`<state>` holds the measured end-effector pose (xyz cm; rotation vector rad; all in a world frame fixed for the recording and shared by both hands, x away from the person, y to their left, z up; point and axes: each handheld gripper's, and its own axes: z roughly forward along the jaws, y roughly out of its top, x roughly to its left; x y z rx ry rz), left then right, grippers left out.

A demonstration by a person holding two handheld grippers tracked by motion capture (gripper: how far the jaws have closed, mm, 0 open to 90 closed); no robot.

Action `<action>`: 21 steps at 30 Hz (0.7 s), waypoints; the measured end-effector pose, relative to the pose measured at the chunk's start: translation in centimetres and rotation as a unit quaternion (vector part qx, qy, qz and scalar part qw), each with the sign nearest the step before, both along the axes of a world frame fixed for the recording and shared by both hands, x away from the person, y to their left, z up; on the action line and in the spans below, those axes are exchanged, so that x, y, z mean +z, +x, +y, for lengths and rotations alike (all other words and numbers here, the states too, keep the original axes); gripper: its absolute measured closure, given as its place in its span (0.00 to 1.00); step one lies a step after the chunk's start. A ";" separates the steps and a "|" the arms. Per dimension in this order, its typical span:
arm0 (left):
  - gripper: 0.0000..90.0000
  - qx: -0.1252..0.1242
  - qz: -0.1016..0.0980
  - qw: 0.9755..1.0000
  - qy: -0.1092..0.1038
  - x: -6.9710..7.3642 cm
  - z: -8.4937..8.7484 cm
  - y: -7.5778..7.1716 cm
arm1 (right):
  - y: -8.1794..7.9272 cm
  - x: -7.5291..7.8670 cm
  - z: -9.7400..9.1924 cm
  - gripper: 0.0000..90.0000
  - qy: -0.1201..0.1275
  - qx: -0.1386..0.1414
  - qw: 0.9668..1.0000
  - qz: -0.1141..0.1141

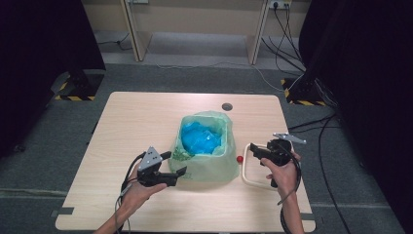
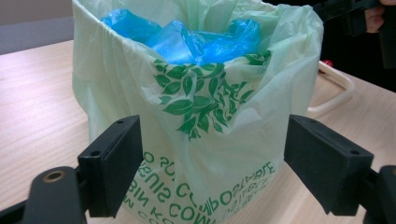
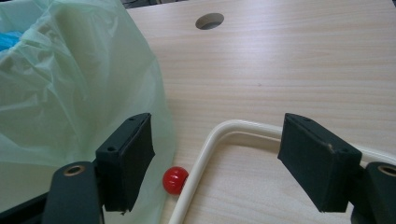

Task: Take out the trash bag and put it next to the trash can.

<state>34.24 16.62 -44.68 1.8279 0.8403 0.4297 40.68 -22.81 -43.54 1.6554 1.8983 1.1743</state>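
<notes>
A pale green bag (image 1: 207, 168) printed with leaves and lettering stands open in the middle of the table, with crumpled blue plastic (image 1: 199, 139) inside it. My left gripper (image 1: 174, 164) is open at the bag's near left side. In the left gripper view the green bag (image 2: 196, 116) stands just beyond my left gripper (image 2: 212, 140), and the blue plastic (image 2: 187, 39) shows at its mouth. My right gripper (image 1: 257, 152) is open above a cream loop (image 1: 246, 173) to the bag's right. In the right gripper view my right gripper (image 3: 217, 135) hangs over the cream loop (image 3: 243, 127), empty.
A small red ball (image 3: 175, 179) lies between the green bag (image 3: 70, 93) and the loop, and the red ball (image 1: 239, 159) shows in the high view too. A round cable hole (image 1: 227, 106) sits in the table behind the bag. Bare wood surrounds the bag. Cables cross the floor at right.
</notes>
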 end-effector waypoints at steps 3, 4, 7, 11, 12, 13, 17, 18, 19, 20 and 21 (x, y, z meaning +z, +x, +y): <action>0.25 0.003 -0.006 1.000 0.009 0.0 -0.3 0.1 | 0.1 0.0 0.1 0.29 -0.003 0.003 1.000 0.001; 0.26 0.005 -0.008 1.000 0.011 0.1 -0.4 0.2 | 0.1 0.0 0.1 0.29 -0.003 0.003 1.000 0.001; 0.30 0.010 -0.011 1.000 0.013 0.1 -0.5 0.3 | 0.1 0.0 0.2 0.29 -0.001 0.004 1.000 0.002; 0.42 0.011 -0.011 1.000 0.022 -0.1 -0.5 0.5 | 0.2 0.1 0.4 0.29 0.003 0.006 1.000 0.002; 0.42 0.011 -0.012 1.000 0.025 -0.2 -0.5 0.5 | 0.2 0.1 0.4 0.29 0.003 0.006 1.000 0.002; 0.44 0.012 -0.013 0.999 0.029 -0.3 -0.5 0.5 | 0.2 0.1 0.4 0.29 0.004 0.007 1.000 0.001; 0.59 0.014 -0.015 0.999 0.041 -0.5 -0.6 0.3 | 0.2 0.2 0.6 0.29 0.006 0.011 1.000 0.000; 0.63 0.014 -0.018 0.999 0.043 -0.5 -0.6 0.3 | 0.3 0.3 0.7 0.29 0.008 0.012 1.000 -0.001; 0.67 0.014 -0.017 0.999 0.041 -0.4 -0.5 0.2 | 0.3 0.4 0.8 0.29 0.009 0.014 1.000 -0.002; 0.71 0.014 -0.017 0.999 0.038 -0.4 -0.5 0.2 | 0.3 0.5 0.8 0.29 0.010 0.014 1.000 -0.003; 0.75 0.014 -0.019 0.999 0.038 -0.4 -0.4 0.2 | 0.4 0.6 0.9 0.29 0.011 0.015 1.000 -0.003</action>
